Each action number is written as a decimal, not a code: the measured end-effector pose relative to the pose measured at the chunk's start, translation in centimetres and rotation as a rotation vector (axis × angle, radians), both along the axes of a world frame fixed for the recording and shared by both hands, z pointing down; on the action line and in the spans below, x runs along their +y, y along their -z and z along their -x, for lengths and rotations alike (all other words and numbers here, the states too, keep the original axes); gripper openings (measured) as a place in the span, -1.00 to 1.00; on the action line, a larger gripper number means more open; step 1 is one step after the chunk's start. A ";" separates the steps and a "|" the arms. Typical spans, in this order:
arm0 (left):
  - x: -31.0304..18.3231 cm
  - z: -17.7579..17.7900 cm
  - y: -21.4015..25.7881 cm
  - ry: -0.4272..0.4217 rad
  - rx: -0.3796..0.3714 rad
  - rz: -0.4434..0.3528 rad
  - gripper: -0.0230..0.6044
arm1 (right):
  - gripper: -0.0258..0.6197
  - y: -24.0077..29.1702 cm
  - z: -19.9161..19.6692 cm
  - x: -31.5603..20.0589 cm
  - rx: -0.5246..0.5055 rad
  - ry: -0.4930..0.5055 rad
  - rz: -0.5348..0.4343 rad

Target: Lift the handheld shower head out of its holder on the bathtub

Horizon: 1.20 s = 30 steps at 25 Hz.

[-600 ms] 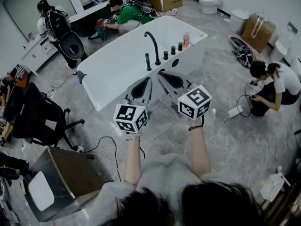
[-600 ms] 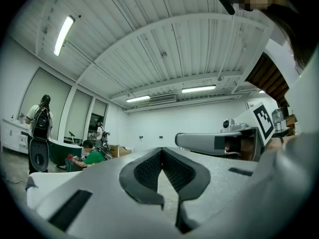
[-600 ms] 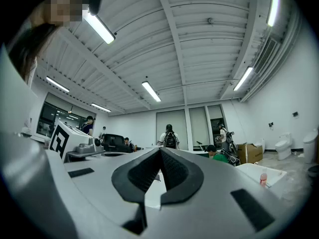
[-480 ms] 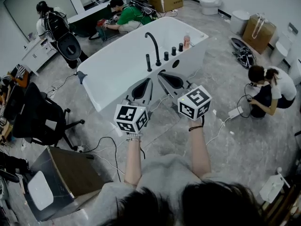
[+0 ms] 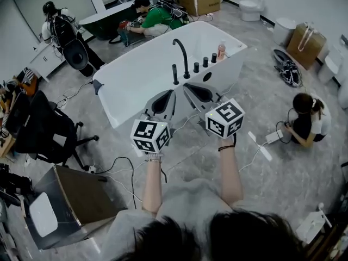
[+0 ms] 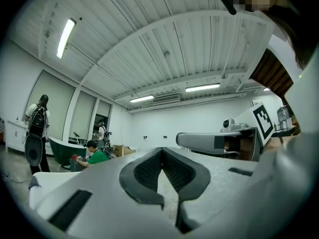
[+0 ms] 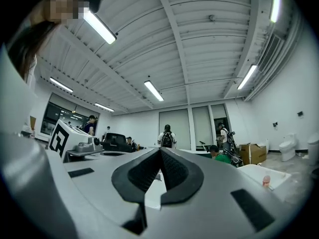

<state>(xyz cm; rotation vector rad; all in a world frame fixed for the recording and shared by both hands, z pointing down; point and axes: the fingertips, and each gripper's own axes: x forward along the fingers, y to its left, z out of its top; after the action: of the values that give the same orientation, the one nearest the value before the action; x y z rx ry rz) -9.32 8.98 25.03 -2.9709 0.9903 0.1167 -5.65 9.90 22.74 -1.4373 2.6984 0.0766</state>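
The white bathtub (image 5: pixel 136 86) stands ahead of me in the head view. On its near rim are a curved black spout (image 5: pixel 180 53), three black knobs (image 5: pixel 205 62) and, left of the spout, the slim black shower head (image 5: pixel 175 74) upright in its holder. My left gripper (image 5: pixel 169 93) and right gripper (image 5: pixel 186 86) hover side by side just short of that rim, both level, both shut and holding nothing. In the left gripper view the left gripper (image 6: pixel 162 152) has its pads together at the tips. The right gripper (image 7: pixel 160 151) looks the same in its own view.
A pink bottle (image 5: pixel 221 49) stands on the tub's far corner. Cables (image 5: pixel 126 167) trail over the floor by my feet. A black office chair (image 5: pixel 49 135) and a grey cabinet (image 5: pixel 76 203) are at my left. One person (image 5: pixel 307 121) crouches at the right, two more are behind the tub.
Both grippers keep their place in front of the tub's rim. The view has tipped a little, and the crouching person at the right has shifted.
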 end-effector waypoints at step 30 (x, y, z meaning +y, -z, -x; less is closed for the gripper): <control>-9.9 -2.2 -4.6 0.042 -0.021 0.123 -0.91 | -0.92 -3.9 -3.5 -9.8 -0.022 -0.015 0.079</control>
<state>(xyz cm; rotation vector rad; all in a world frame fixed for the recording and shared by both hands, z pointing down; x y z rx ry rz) -7.11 -0.97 29.65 -3.0515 1.0953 0.0255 -2.19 0.14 26.62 -1.4709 2.7016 -0.0453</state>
